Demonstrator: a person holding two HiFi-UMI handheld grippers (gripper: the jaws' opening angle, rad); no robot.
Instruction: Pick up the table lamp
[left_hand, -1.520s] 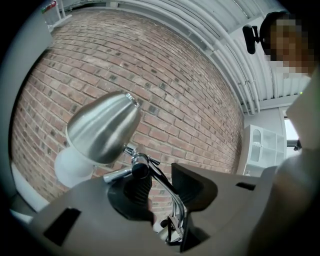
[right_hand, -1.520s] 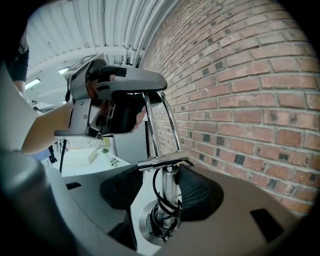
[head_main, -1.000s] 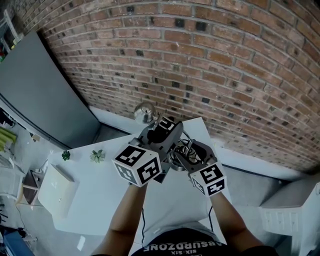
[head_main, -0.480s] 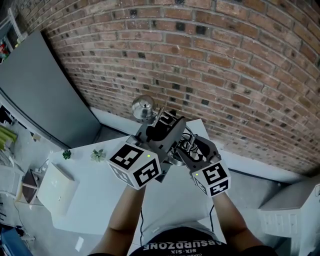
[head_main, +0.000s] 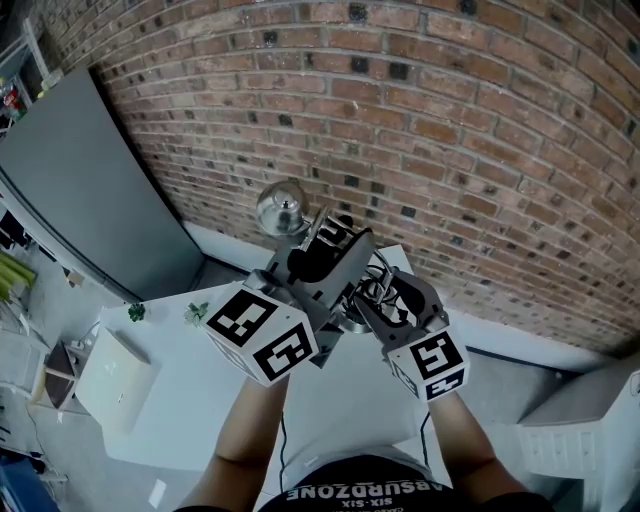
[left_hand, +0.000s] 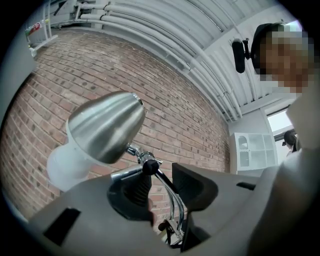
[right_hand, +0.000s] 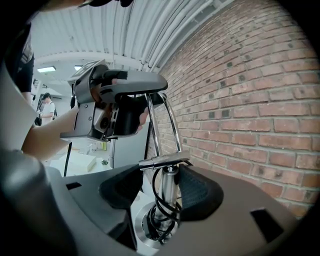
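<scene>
Back is all brick wall; white table sits at 7 o'clock in the head view. Table lamp has risen: its shade is higher against the bricks than a second ago, at 11 o'clock from both tools. Left gripper is clamped on the chrome arm rods. Right gripper is clamped on the stem above the base, cable coiled there. Looks like the base is off the table, pick nearly done.

head: steeply down over table | gripper views: close, along jaws | shared: lamp, brick wall
</scene>
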